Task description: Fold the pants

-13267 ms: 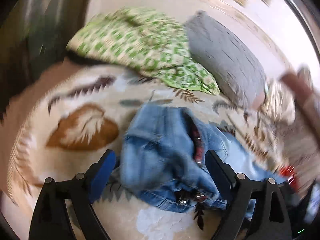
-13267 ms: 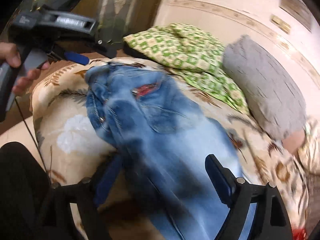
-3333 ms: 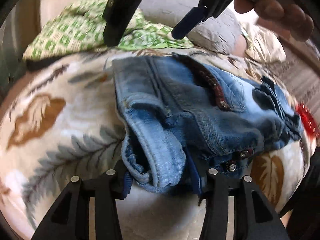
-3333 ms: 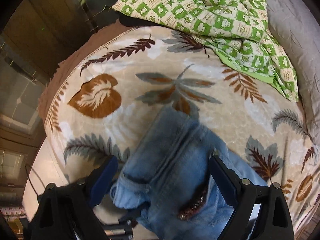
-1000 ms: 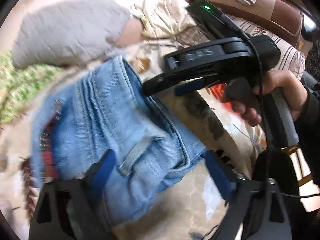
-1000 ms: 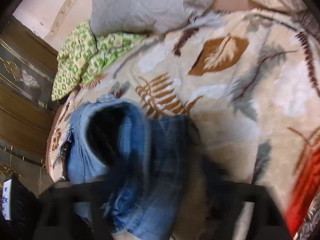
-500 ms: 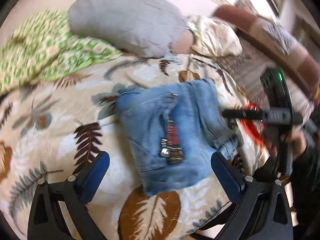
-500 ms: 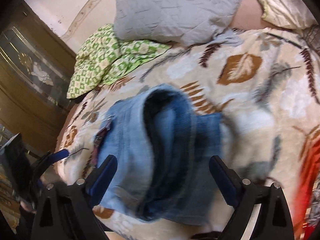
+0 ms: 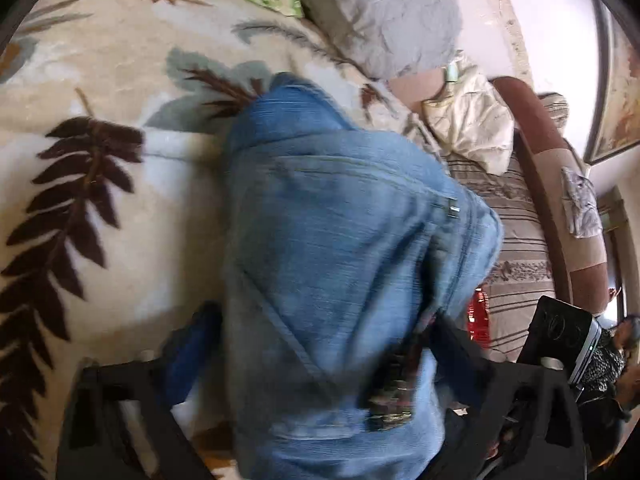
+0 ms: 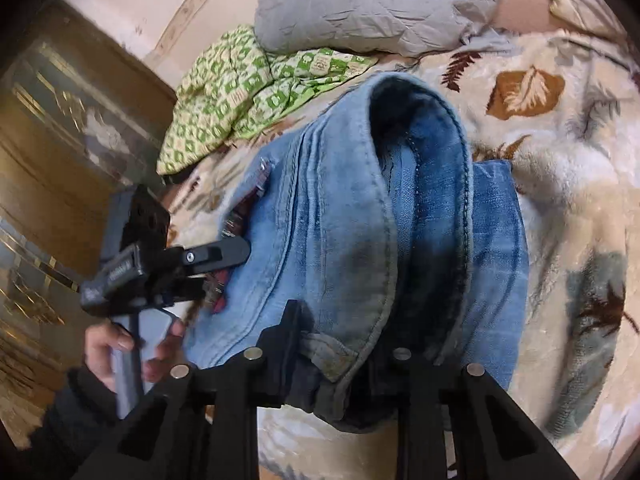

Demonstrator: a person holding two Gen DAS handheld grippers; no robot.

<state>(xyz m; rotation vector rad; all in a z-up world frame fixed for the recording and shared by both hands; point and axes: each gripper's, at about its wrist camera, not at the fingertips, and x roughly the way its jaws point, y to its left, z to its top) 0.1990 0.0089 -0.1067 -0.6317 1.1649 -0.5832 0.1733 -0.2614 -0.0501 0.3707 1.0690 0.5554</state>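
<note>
Denim in a washed blue makes up the folded pants (image 9: 332, 264), which lie as a compact bundle on the bed's leaf-printed blanket (image 9: 100, 208). In the left wrist view the bundle fills the space between the two fingers of the left hand-held gripper (image 9: 316, 344); the fingers stand spread on either side of the cloth, though motion blur hides whether they press on it. In the right wrist view the left hand-held gripper (image 10: 224, 258) reaches in from the left, its tip touching the bundle's edge near the red-trimmed waistband (image 10: 244, 208), with the person's left hand (image 10: 132, 344) on its handle. The right hand-held gripper (image 10: 340, 360) sits at the near edge of the pants (image 10: 332, 240); its fingers are drawn close together and pinch a thick fold of denim, seam and hem bunched between them. The upper layer of the fold arches open above that grip, showing the darker inside. A grey pillow (image 10: 372, 4) and a green checked quilt (image 10: 248, 84) lie at the far side of the bed, apart from the pants.
</note>
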